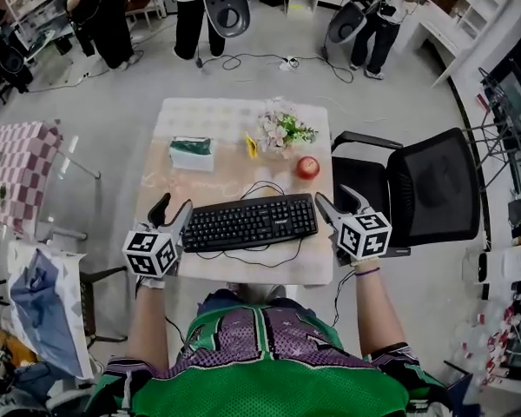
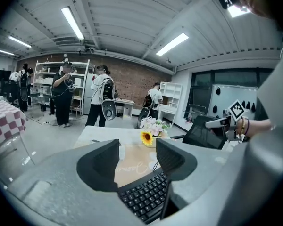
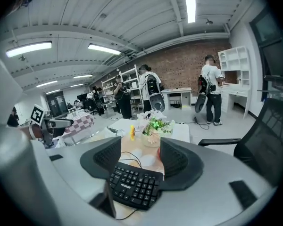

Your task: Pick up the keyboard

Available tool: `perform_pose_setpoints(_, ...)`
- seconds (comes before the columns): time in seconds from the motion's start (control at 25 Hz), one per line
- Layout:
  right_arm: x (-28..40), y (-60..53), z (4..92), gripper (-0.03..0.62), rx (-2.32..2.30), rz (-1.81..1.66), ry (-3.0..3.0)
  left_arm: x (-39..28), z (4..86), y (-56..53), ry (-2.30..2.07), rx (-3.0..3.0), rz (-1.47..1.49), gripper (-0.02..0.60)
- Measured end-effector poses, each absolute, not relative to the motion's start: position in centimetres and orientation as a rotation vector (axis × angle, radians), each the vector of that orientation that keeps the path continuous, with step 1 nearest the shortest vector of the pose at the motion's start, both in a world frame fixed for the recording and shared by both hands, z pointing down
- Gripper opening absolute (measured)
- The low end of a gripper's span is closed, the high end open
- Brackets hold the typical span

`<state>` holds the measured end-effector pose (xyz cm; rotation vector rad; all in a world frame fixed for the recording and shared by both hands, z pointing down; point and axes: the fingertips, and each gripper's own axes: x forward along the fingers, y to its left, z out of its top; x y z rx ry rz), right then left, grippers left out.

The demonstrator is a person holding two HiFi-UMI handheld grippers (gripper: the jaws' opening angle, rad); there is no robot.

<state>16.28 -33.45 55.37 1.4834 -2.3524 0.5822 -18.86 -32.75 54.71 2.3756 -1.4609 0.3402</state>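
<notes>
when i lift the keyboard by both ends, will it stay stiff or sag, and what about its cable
The keyboard looks like a rigid plastic slab, so it probably stays flat. It is long and thin, so gripping only one end would likely let it tilt. Its cable lies in loose loops and will probably trail limply.

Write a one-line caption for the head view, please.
Open left gripper and right gripper poised at either end of the black keyboard on the table.
</notes>
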Motion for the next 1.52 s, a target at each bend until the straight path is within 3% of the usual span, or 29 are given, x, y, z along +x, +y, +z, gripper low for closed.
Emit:
perform_pose_setpoints(0.72,17.1,-35.0,69.7,0.244,1.339,0.802,-2.128,-21.2,68.1,-32.1,-1.415,2.119,0.532,0.239)
perform_pose_setpoints(1.52,17.0,-35.8,77.1,0.244,1.234,1.009,-2.041,-22.6,77.5,-31.2,-1.354,1.867,0.668,0.252)
